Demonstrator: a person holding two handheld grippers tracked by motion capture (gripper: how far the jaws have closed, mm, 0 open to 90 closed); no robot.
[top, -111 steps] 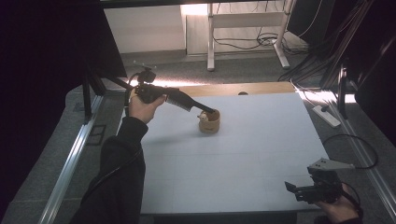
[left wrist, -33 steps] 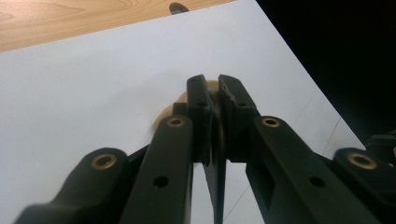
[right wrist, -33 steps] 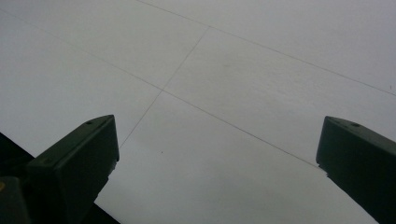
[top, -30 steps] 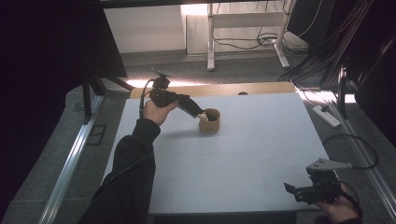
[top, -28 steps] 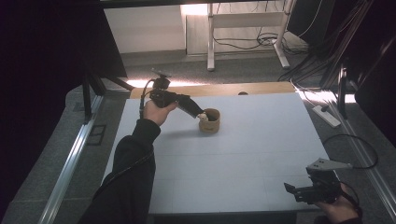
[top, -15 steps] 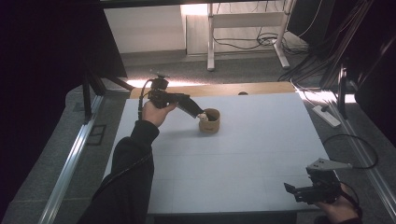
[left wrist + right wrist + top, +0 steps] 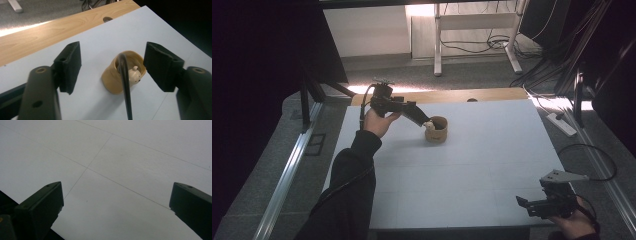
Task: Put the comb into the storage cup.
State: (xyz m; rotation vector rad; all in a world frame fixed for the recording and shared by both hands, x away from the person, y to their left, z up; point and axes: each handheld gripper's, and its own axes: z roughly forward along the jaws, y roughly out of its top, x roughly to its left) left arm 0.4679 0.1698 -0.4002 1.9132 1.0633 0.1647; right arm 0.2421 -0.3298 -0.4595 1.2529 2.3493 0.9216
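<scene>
A cup stands on the table just ahead of the left claw, a small figure inside it.

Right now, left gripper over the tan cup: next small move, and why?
Probably lift the left gripper straight up and away from the tan cup. Its fingers have just been opening and now stand apart on either side of the cup without pressing it. The small bear figure already sits inside, beside a dark curved handle, so the drop looks done.
</scene>
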